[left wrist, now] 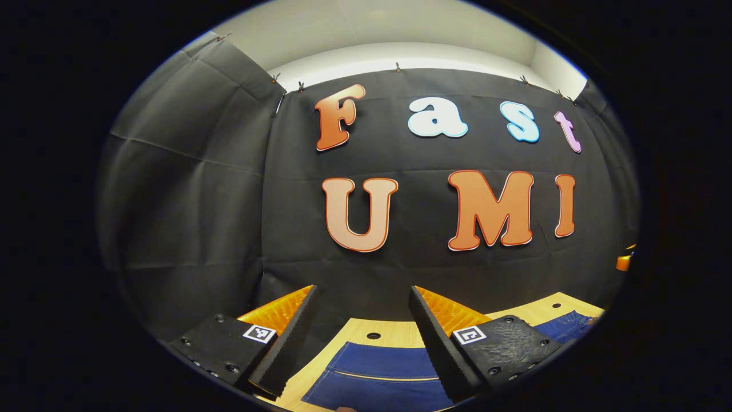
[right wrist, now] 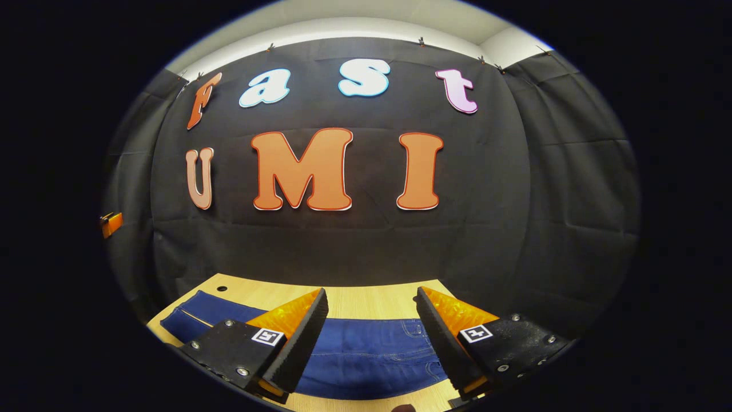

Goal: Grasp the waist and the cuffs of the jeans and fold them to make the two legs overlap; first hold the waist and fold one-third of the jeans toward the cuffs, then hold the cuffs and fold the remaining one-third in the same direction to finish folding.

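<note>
Two hand-held grippers are up in the air, and both have their fingers spread wide with nothing between them. In the left gripper view, your left hand-held gripper point(left wrist: 363, 343) hangs above one end of the jeans point(left wrist: 377, 375), where you can see a plain hem with a light line of stitching, so this is likely the cuff end. In the right gripper view, your right hand-held gripper point(right wrist: 372, 337) hangs above the other end of the jeans point(right wrist: 366, 352), where curved stitching looks like a pocket, so this is likely the waist end. The jeans lie flat on the wooden counter point(right wrist: 366, 297), stretched out sideways. I cannot tell from here whether the two legs already lie on top of each other. Jeans are soft and floppy, but the cloth is thick and a bit heavy, so it will sag and drag if you lift it by one small spot. It will not break and it is not slippery. Take hold at the thick edges, the waist band and the cuffs, and pinch through all the layers. Grab near the corners so the cloth stays flat, and lift both ends together so nothing bunches up.
</note>
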### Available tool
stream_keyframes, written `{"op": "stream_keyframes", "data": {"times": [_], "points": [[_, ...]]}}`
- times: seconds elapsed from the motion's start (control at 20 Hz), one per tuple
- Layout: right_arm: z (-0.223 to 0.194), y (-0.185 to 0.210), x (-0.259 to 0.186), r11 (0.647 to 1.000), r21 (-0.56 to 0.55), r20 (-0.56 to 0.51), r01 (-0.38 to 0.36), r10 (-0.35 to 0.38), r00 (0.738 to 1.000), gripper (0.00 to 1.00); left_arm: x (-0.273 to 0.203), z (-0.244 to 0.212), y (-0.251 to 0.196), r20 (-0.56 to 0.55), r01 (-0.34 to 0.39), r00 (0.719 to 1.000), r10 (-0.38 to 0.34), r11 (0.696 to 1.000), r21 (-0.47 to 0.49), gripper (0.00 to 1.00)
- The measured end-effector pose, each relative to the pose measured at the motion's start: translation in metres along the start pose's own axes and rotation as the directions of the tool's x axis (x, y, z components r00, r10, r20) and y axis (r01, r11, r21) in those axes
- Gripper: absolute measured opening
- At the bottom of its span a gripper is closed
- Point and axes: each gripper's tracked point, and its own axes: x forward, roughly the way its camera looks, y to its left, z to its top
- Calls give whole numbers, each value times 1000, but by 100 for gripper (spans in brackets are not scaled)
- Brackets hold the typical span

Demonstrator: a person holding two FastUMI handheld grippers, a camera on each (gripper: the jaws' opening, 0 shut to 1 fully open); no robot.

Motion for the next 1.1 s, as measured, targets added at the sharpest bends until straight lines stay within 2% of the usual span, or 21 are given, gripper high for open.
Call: {"op": "stream_keyframes", "data": {"times": [0.2, 0.3, 0.35, 0.45, 0.55, 0.65, 0.7, 0.75, 0.85, 0.95, 1.05, 1.1], "points": [[-4, 2, 1, 1000, -11, -14, -2, 2, 1000, 96, 3, -6, -3, -8, 13, 1000, -13, 1000, 9, 97], [-8, 4, 5, 1000, -13, -24, -7, 7, 1000, 96, 6, -9, 0, -12, 6, 1000, -5, 999, 49, 94], [-10, 7, 6, 1000, -10, -29, -13, 12, 1000, 100, 7, -10, 1, -14, 8, 1000, -7, 997, 77, 95], [-17, 14, 12, 1000, 1, -44, -27, 27, 999, 96, 7, -17, 8, -22, 6, 1000, -2, 984, 181, 98], [-26, 21, 18, 999, 4, -70, -40, 40, 997, 96, 8, -28, 13, -22, 8, 1000, -1, 943, 333, 100], [-34, 31, 26, 998, 1, -93, -57, 57, 994, 96, 11, -50, 6, -51, 57, 998, -37, 865, 498, 100], [-37, 36, 29, 998, -2, -102, -65, 64, 993, 96, 7, -68, 0, -80, 104, 994, -70, 816, 569, 98], [-41, 40, 32, 997, -4, -110, -71, 70, 991, 96, 0, -88, -9, -111, 162, 987, -119, 764, 625, 100], [-48, 53, 39, 996, 4, -132, -90, 90, 987, 96, -25, -146, -21, -221, 281, 960, -174, 646, 710, 98], [-57, 65, 44, 994, 15, -153, -112, 113, 982, 100, -42, -195, -23, -316, 379, 925, -209, 519, 766, 100], [-71, 74, 46, 992, 12, -179, -125, 125, 976, 100, -59, -240, -19, -402, 465, 885, -236, 383, 798, 98], [-79, 77, 47, 992, 7, -197, -127, 126, 972, 96, -67, -264, -17, -444, 505, 861, -246, 324, 800, 97]]}}
